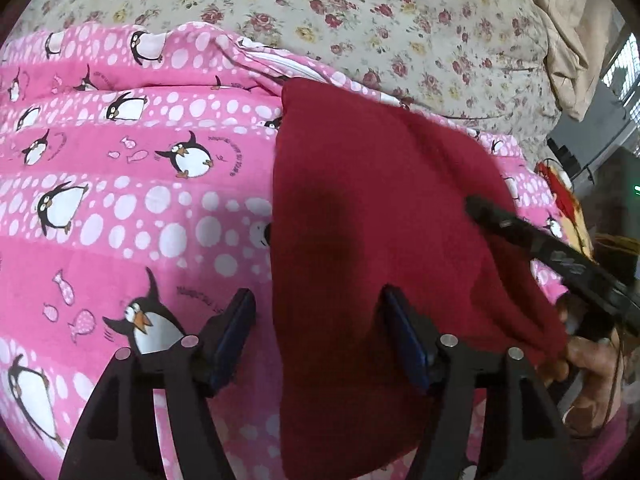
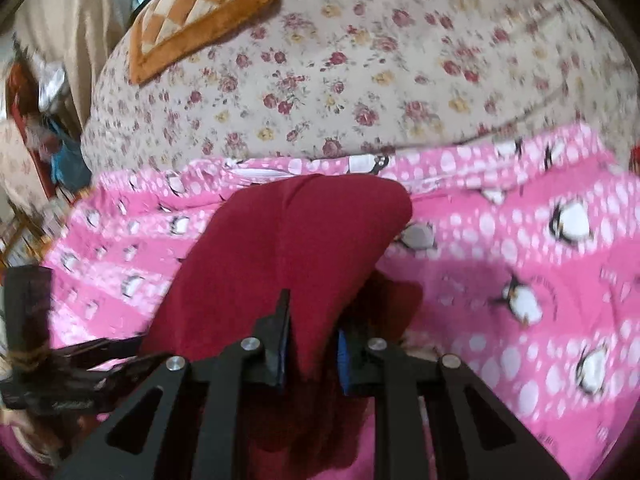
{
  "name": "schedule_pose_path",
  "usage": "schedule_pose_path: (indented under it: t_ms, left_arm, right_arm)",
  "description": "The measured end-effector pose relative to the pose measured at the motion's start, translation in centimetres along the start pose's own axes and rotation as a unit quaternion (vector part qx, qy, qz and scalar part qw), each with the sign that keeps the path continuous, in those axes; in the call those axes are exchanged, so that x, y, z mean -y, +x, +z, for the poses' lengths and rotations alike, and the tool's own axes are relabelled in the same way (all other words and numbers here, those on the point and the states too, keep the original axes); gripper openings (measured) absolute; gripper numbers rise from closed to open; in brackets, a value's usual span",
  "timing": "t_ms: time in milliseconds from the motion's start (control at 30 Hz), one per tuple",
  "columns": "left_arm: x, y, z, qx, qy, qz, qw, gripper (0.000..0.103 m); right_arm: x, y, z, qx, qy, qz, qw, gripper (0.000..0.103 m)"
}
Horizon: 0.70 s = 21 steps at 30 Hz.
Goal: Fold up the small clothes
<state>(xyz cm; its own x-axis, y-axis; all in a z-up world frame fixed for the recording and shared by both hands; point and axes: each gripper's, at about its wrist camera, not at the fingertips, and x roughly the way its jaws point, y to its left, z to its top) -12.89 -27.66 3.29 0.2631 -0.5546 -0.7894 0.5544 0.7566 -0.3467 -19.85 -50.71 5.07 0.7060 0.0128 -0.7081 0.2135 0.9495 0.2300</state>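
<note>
Left wrist view showed the left gripper (image 1: pixel 318 320) with jaws spread wide, clear of the dark red garment (image 1: pixel 380 208) lying on the pink penguin sheet (image 1: pixel 120 200). At three o'clock the right gripper (image 2: pixel 310 334) stood narrow, pinching the garment's fold between its pads.

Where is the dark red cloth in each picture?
Left wrist view: the dark red cloth fills the middle and right, lying between the left gripper fingers.
Right wrist view: the cloth is in the middle, running into the right gripper.
Shared landmark: the pink penguin sheet under it.
</note>
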Motion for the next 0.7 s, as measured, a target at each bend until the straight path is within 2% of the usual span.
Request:
schedule_pose_path:
  t_ms: [33,67,100,167,233,300,467,533,567,600,633,667,700]
  left_arm:
    - [0.1,0.0,-0.1,0.001,-0.001,-0.001,1.0,0.047]
    - [0.1,0.0,-0.2,0.001,-0.001,0.0,1.0,0.047]
    - [0.0,-0.1,-0.1,-0.001,-0.001,0.0,1.0,0.047]
    - [-0.1,-0.2,0.0,-0.005,-0.002,-0.002,1.0,0.047]
    - [-0.4,-0.2,0.1,-0.01,-0.008,-0.007,0.9999,0.047]
    - [-0.6,-0.2,0.2,-0.014,-0.011,-0.011,0.9998,0.047]
    - [-0.4,-0.5,0.2,-0.009,-0.006,-0.003,0.9999,0.047]
    - [-0.3,-0.5,0.1,-0.005,-0.001,0.001,1.0,0.047]
    - [-0.3,-0.5,0.1,-0.005,0.0,0.002,1.0,0.047]
    - [-0.3,-0.5,0.1,-0.006,-0.001,0.0,1.0,0.047]
    - [-0.4,-0.5,0.1,-0.007,-0.002,-0.002,1.0,0.047]
    - [-0.6,-0.5,0.2,-0.009,-0.005,-0.007,0.9999,0.047]
    - [-0.8,-0.5,0.3,-0.011,-0.008,-0.015,0.9998,0.047]
  right_arm:
    - [0.9,1.1,-0.3,-0.024,0.022,-0.01,0.999,0.029]
    - [1.6,1.1,-0.5,-0.027,0.047,-0.007,0.999,0.038]
    - [2.6,0.4,-0.7,-0.021,0.082,0.005,0.996,0.041]
    - [3.3,-1.4,-0.9,-0.007,0.112,0.01,0.994,0.041]
    - [3.2,-3.6,-1.3,0.01,0.113,0.003,0.994,0.042]
    - [2.7,-5.3,-1.6,0.019,0.114,0.021,0.993,0.042]
    - [0.2,-6.2,-2.8,-0.006,0.112,0.066,0.991,0.042]
    - [-0.8,-6.5,-3.2,-0.003,0.109,0.077,0.991,0.048]
    - [-1.2,-6.5,-3.5,0.004,0.108,0.079,0.991,0.056]
    - [-1.4,-6.3,-3.8,0.006,0.102,0.074,0.992,0.057]
    - [-1.7,-5.7,-4.3,-0.003,0.09,0.05,0.995,0.055]
    - [-1.7,-5.2,-4.9,-0.022,0.084,0.021,0.996,0.032]
    - [-1.6,-4.9,-5.4,-0.038,0.082,0.01,0.996,0.007]
